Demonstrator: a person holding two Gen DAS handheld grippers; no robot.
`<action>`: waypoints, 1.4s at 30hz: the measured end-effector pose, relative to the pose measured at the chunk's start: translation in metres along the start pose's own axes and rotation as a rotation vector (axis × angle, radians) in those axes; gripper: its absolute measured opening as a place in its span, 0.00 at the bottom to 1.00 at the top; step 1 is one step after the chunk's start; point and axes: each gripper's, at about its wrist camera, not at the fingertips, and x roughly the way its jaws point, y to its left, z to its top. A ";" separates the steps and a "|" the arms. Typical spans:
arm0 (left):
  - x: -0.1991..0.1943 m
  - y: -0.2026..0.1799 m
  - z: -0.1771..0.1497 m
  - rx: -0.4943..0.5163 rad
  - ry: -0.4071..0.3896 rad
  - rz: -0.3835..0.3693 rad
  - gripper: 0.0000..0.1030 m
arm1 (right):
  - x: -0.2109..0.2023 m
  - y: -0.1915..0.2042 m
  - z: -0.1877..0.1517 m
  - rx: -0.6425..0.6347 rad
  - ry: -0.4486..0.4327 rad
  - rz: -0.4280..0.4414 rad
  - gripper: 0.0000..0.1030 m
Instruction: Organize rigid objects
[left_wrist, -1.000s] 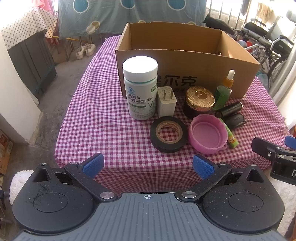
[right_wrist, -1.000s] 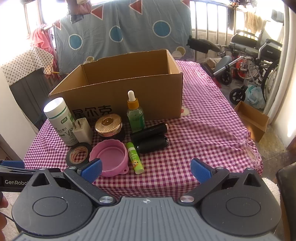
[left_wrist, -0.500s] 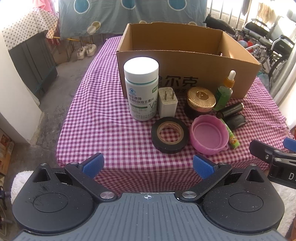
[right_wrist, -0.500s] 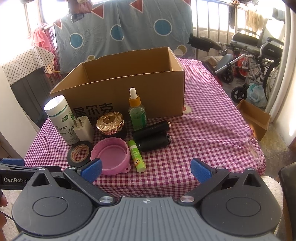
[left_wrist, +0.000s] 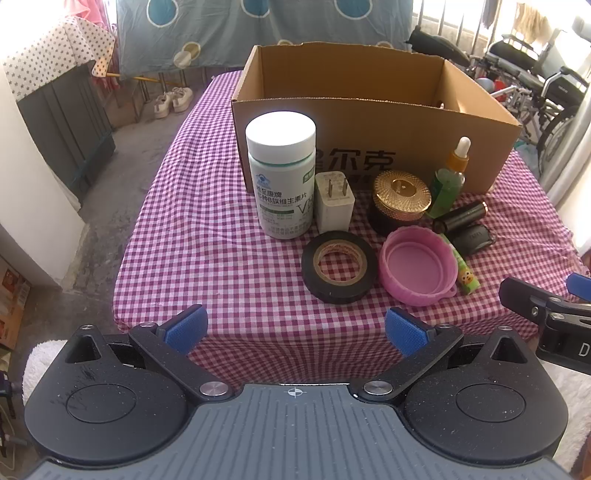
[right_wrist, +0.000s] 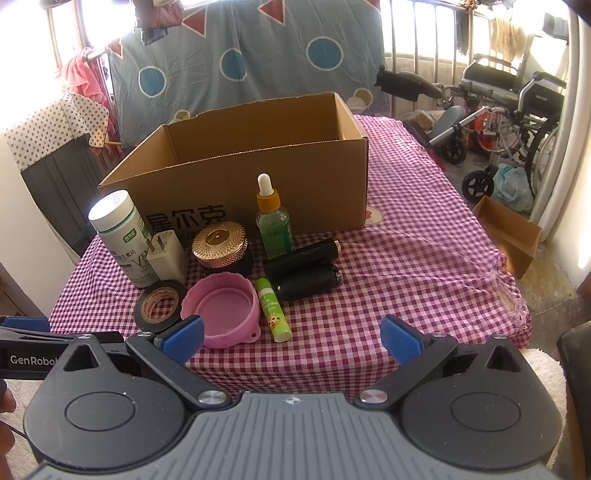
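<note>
An open cardboard box (left_wrist: 369, 114) (right_wrist: 258, 173) stands on the checked table. In front of it: a white pill bottle (left_wrist: 282, 173) (right_wrist: 118, 232), a white plug adapter (left_wrist: 333, 201) (right_wrist: 167, 256), a gold-lidded jar (left_wrist: 400, 201) (right_wrist: 221, 245), a green dropper bottle (left_wrist: 448, 181) (right_wrist: 273, 221), a black tape roll (left_wrist: 339, 266) (right_wrist: 159, 304), a pink lid (left_wrist: 419, 271) (right_wrist: 223, 308), a green lip balm (left_wrist: 461, 271) (right_wrist: 273, 308) and two black cylinders (left_wrist: 467, 227) (right_wrist: 306, 267). My left gripper (left_wrist: 295, 328) and right gripper (right_wrist: 291, 334) are open and empty, before the table's front edge.
The checked tablecloth (left_wrist: 207, 236) (right_wrist: 413, 266) hangs over the front edge. A wheelchair (right_wrist: 517, 110) and a small cardboard box (right_wrist: 509, 232) stand on the floor to the right. A dark cabinet (left_wrist: 62, 122) is to the left.
Both grippers have drifted slightly; the objects sit a little lower and nearer in both views. Nothing was taken hold of or moved.
</note>
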 end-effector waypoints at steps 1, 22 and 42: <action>0.000 0.000 0.000 0.000 0.000 0.000 1.00 | 0.000 0.000 0.000 0.000 0.000 0.000 1.00; 0.001 0.002 -0.001 0.000 0.007 0.008 1.00 | 0.000 0.001 -0.001 0.002 0.003 0.003 1.00; 0.005 0.001 -0.001 0.001 0.026 0.017 1.00 | 0.002 0.002 -0.002 0.005 0.014 0.007 1.00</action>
